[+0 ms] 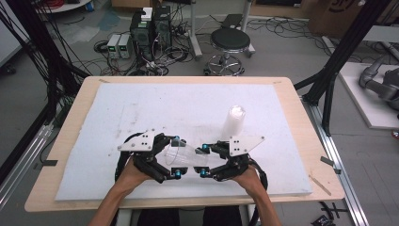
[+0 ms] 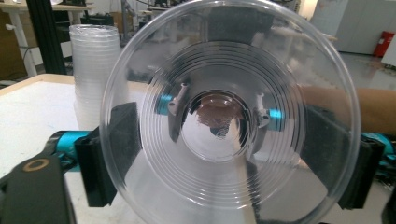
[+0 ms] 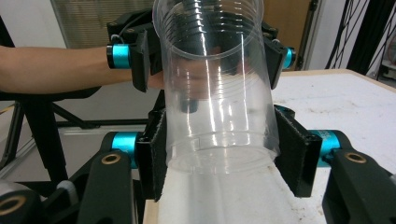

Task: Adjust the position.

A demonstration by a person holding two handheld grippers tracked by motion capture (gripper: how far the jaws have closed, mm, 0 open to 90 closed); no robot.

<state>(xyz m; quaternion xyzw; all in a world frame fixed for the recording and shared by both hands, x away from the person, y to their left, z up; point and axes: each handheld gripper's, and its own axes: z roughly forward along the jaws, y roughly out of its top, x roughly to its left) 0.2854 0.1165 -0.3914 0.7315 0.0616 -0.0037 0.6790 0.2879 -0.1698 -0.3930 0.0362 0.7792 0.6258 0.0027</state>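
From above, your left claw and right claw face each other over the white mat, a clear plastic cup lying on its side between them, each claw clamped on one end. A stack of cups stands just beyond your right claw.

Along your left claw, the cup's wide mouth fills the jaws, pads pressing its rim.

Along your right claw, the cup's narrow base sits gripped between the pads, your left claw holding the far end.
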